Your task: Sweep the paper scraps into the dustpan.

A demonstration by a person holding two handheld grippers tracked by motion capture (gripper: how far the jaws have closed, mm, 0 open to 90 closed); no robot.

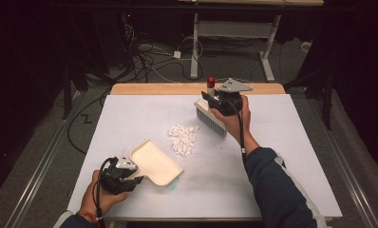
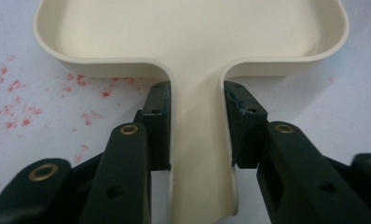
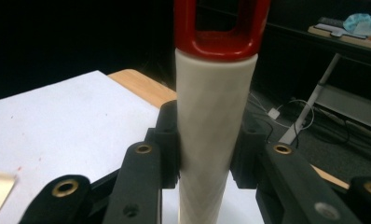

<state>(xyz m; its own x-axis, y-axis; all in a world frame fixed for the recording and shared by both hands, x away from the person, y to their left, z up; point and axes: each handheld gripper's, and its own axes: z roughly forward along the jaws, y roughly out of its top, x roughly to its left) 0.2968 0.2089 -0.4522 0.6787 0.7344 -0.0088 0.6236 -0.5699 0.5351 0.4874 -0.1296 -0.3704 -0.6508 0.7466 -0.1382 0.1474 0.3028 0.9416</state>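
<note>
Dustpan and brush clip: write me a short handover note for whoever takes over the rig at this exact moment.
Left gripper: shut on the dustpan handle; the pan lies flat on the white table, near the person, its mouth toward the pile.
Right gripper: shut on the brush handle, bristles down at the far side of the pile.
White scraps: loose heap mid-table, between brush and pan.
Done: both tools gripped and set either side of the heap.
Left: the pan is empty, so sweep the scraps into it; probably draw the brush toward the pan while holding the pan steady.
</note>
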